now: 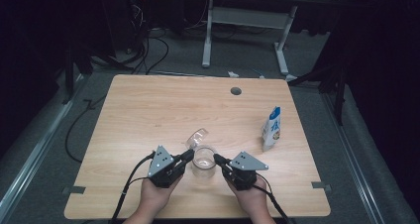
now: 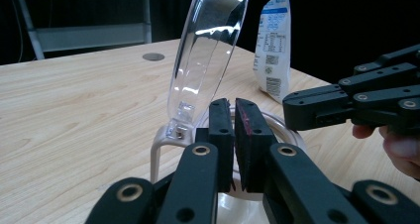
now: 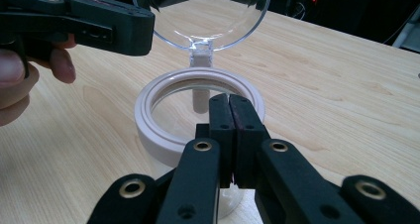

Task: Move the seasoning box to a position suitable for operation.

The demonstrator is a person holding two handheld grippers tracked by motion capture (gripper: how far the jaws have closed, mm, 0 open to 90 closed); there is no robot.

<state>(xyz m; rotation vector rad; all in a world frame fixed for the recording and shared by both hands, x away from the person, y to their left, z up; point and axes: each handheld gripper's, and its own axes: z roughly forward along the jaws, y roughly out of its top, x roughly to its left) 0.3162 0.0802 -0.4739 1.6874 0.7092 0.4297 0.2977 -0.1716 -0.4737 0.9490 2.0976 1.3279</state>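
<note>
Jar (image 1: 203, 160) with a clear body sits on the near-middle part of the wooden surface (image 1: 148, 110) in the high view, its hinged clear lid (image 1: 197, 137) flipped open and tilting toward the far left. Left hand-held gripper (image 1: 188, 156) comes at it from the left and right hand-held gripper (image 1: 217, 158) from the right, both tips right at the rim, so the jar is between them. A white and blue pouch (image 1: 272, 128) stands well off to the right, and a small round hole (image 1: 236, 91) sits near the far edge.

Left gripper view: the left hand-held gripper (image 2: 234, 110) has its jaws pulled together with just a thin slit between the pads and nothing caught in them, tips hovering over the near side of the pale rim (image 2: 277, 130). The lid (image 2: 208, 50) stands up tall just past it, hinged on the ring's left. The pouch (image 2: 273, 45) is farther back, and the other gripper pokes in from the right with fingers (image 2: 396, 144) behind it.

Right gripper view: the right hand-held gripper (image 3: 231, 110) is closed too, pads pressed together on nothing, tips over the near edge of the pinkish-white ring (image 3: 148, 120). The lid (image 3: 208, 21) rises at the far side. The other gripper reaches in top left, apparently closed as well.
</note>
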